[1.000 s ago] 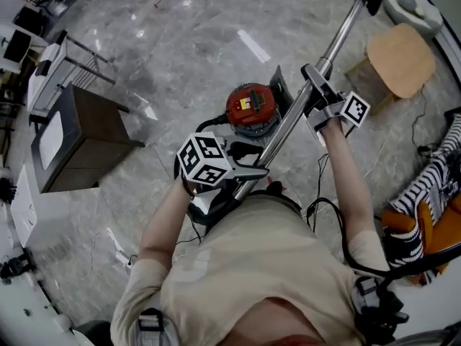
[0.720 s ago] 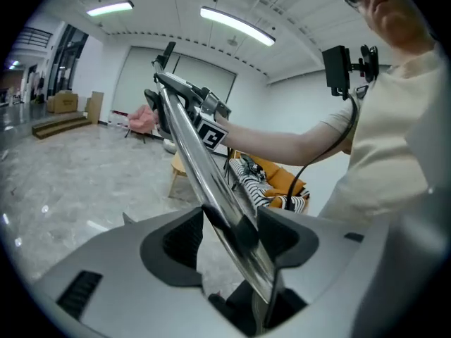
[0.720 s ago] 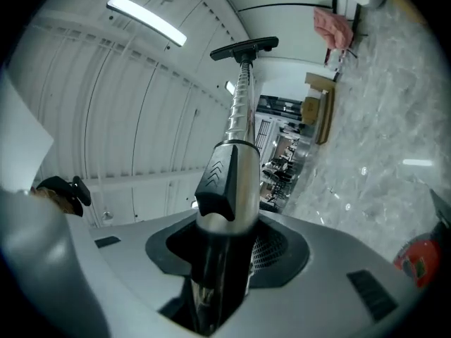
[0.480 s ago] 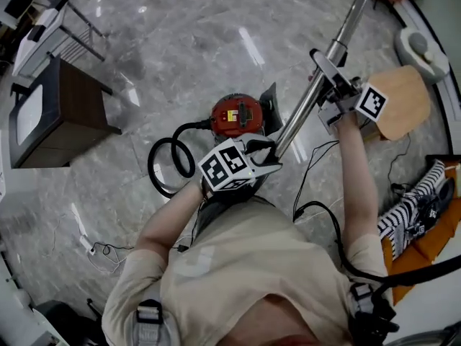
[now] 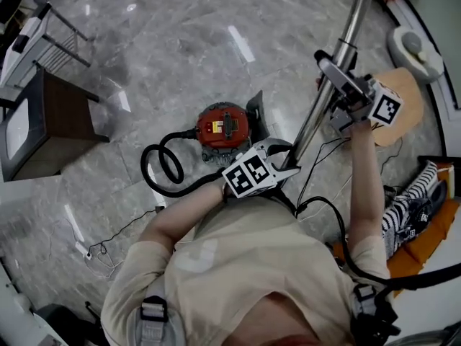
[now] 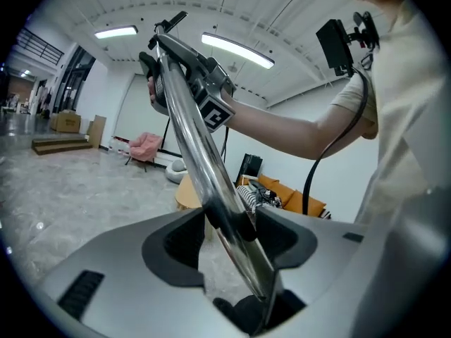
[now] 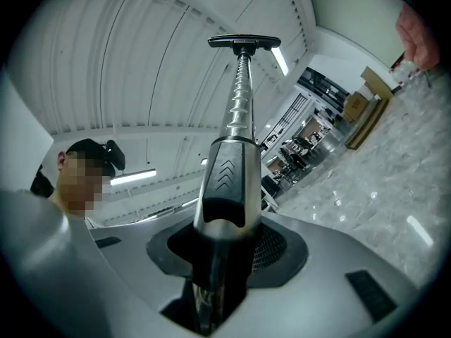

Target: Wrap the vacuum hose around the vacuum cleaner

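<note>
The red canister vacuum sits on the marble floor, its black hose looped on the floor to its left. The metal wand rises steeply from near my waist toward the top right. My left gripper is shut on the wand's lower part, and its jaws have just been closing on the tube. My right gripper is shut higher up, on the wand's black collar, and has also just been closing. The floor head shows at the wand's far end.
A dark wooden cabinet and a white rack stand at the left. A round wooden stool and a white device are at the right, with striped cloth on an orange cushion. A thin cable lies on the floor.
Both grippers have shifted right with the wand, which now stands steeper. The left gripper has moved away from the vacuum, and the hose loop has come into view on the floor.
</note>
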